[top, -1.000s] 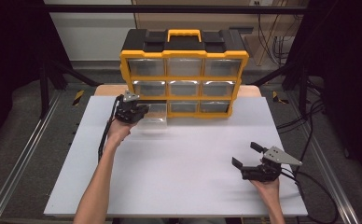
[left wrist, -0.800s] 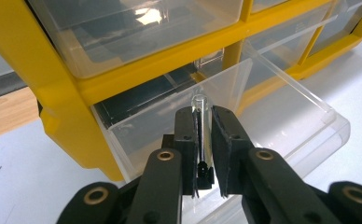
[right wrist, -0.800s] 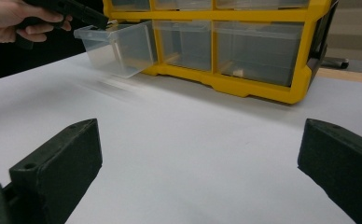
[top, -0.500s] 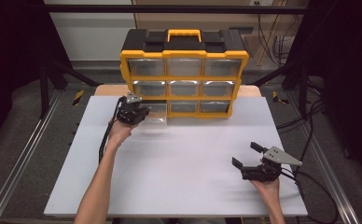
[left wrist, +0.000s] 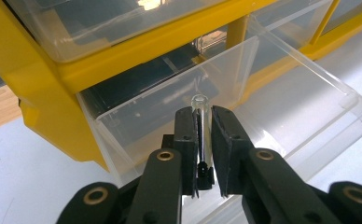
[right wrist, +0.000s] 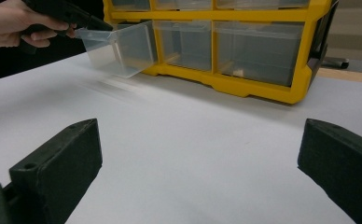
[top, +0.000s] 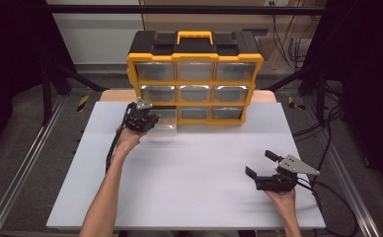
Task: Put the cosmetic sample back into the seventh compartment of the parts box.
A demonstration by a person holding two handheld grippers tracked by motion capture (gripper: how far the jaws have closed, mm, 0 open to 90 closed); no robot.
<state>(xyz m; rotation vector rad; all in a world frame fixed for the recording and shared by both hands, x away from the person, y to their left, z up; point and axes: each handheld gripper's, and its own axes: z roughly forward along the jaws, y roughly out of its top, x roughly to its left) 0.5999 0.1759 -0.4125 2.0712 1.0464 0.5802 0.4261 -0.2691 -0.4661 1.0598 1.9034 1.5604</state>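
- Left gripper (left wrist: 202, 140): its two black jaws stand narrow, clamped on the small clear glass vial (left wrist: 200, 135) that stands upright between the pads, its open rim just above the jaw tips.
- A thin dark rod runs down inside the vial to a small black piece at its foot, low between the jaws.
- Directly ahead of and below the jaw tips lies the clear plastic drawer (left wrist: 281, 98), pulled out of the bottom-left slot of the yellow-and-black plastic organiser cabinet (left wrist: 39, 79); the vial hangs over the drawer's near part.
- Whether the vial touches the drawer wall cannot be told.
- In the high view the left gripper (top: 142, 118) sits at the cabinet's lower left corner, over the pulled-out drawer (top: 166, 123), with the cabinet (top: 195, 47) standing behind it at the far edge of the white table top (top: 189, 177).
- Right gripper (right wrist: 202, 172): jaws spread wide, with bare table surface between them and nothing gripped.
- In the high view the right gripper (top: 263, 165) rests low on the table, well apart from the cabinet and from the left gripper.
- Ahead of the right jaws, far off, the drawer (right wrist: 118, 46) juts from the cabinet, the person's left hand (right wrist: 16, 23) beside it.
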